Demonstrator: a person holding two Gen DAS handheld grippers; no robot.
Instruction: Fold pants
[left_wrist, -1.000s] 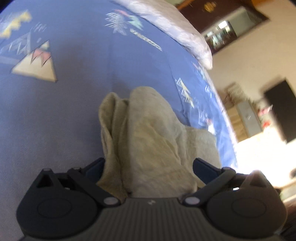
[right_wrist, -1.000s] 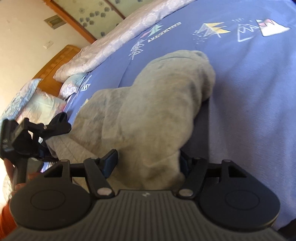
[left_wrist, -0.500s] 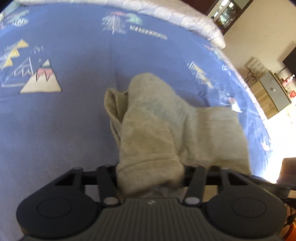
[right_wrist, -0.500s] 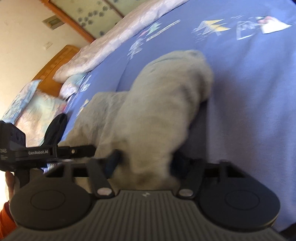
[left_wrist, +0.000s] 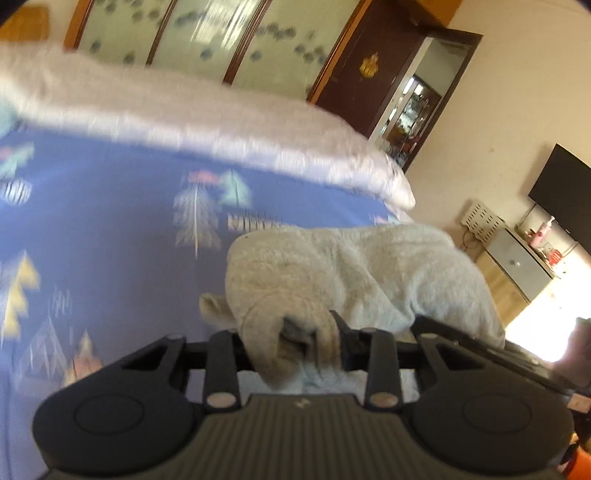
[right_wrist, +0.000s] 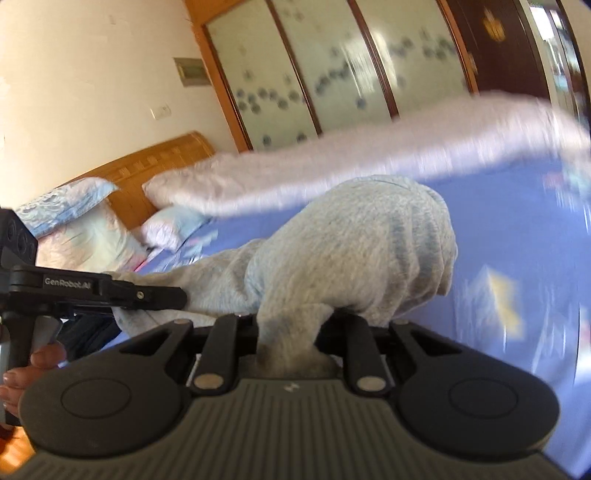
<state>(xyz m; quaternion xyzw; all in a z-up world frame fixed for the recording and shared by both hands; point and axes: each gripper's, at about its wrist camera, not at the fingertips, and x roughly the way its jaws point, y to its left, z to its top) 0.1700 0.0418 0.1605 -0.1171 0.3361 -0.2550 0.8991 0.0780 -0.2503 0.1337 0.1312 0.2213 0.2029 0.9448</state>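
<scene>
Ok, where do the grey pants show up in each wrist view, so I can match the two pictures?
Left wrist view: the grey pants fill the centre-right, bunched in the left tool.
Right wrist view: the grey pants sit at the centre, pinched in the right tool, trailing left toward the left tool.
Shared landmark: the white quilt lying beyond the pants on the blue sheet.
</scene>
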